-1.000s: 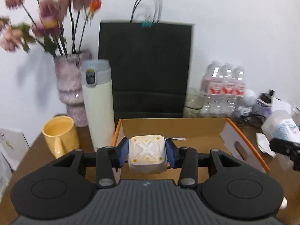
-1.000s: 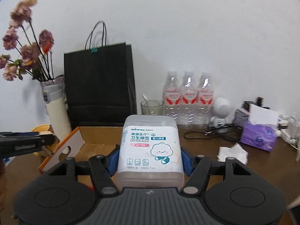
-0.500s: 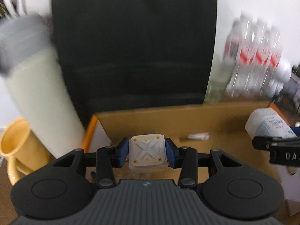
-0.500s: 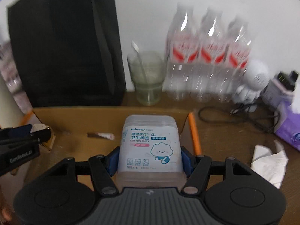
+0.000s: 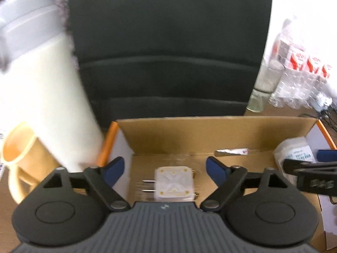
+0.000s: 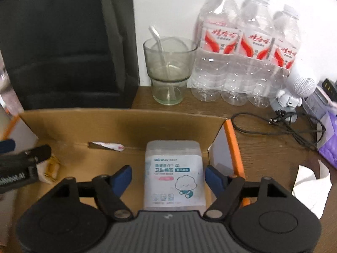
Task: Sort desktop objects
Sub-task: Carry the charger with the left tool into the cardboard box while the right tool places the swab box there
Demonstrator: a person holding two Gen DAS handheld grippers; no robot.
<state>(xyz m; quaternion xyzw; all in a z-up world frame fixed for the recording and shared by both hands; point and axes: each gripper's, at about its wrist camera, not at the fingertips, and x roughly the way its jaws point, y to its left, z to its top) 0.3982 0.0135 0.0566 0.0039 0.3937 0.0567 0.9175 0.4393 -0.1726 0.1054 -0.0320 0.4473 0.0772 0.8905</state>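
Jaws of the left gripper (image 5: 164, 169) are opening — the small white square plug (image 5: 174, 183) lies untouched between them in the open brown cardboard box (image 5: 189, 130), prongs leftward. Jaws of the right gripper (image 6: 168, 178) are opening too, pads clear of the translucent cotton-bud box (image 6: 174, 175) — long axis pointing away.

Flask (image 5: 40, 97) and mug (image 5: 23, 160) blurred, cut by left edge; bag (image 5: 168, 48) top cropped; adapter (image 5: 174, 184) smeared; packet (image 6: 105, 145) print unreadable.

Behind my cardboard box (image 6: 118, 124) stood three water bottles (image 6: 246, 48), one glass (image 6: 169, 67) and one black bag (image 6: 67, 42); beside it, one thermos (image 5: 42, 92).
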